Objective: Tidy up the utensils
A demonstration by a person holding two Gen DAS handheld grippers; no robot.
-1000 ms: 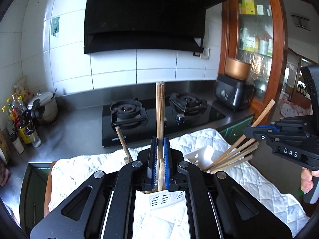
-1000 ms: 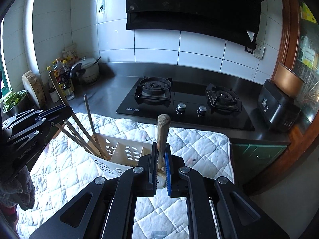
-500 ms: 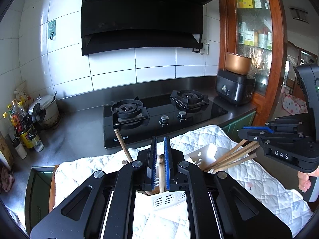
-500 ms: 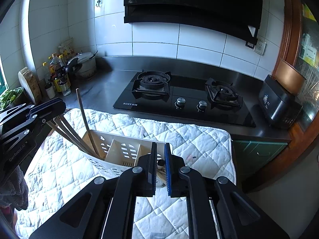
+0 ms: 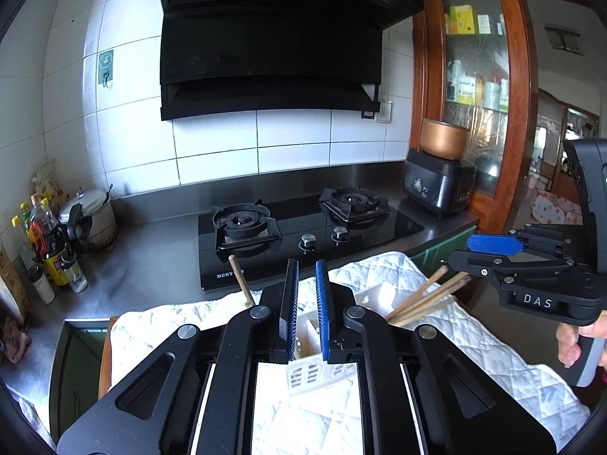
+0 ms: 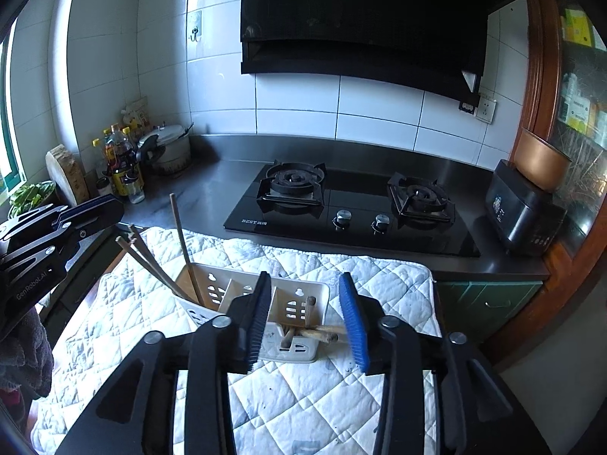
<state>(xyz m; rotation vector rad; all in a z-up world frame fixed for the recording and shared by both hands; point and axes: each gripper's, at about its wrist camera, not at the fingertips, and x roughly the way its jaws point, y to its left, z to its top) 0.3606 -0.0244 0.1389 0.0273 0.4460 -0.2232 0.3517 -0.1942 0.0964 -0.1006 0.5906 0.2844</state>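
Left gripper (image 5: pixel 306 303): jaws opening, a narrow gap between the blue pads, nothing gripped. Right gripper (image 6: pixel 308 318): jaws opening, set wider, nothing between them. Both point downward over the white slotted plastic utensil caddy (image 6: pixel 246 292), which stands on the white quilted mat (image 6: pixel 303 398) covering the worktop. Short wooden-handled utensils (image 6: pixel 309 322) lie in the caddy's right compartment, below the right jaws. Long wooden chopsticks (image 6: pixel 159 265) lean out of its left compartment. A hand (image 5: pixel 573 343) grips the right gripper's handle.
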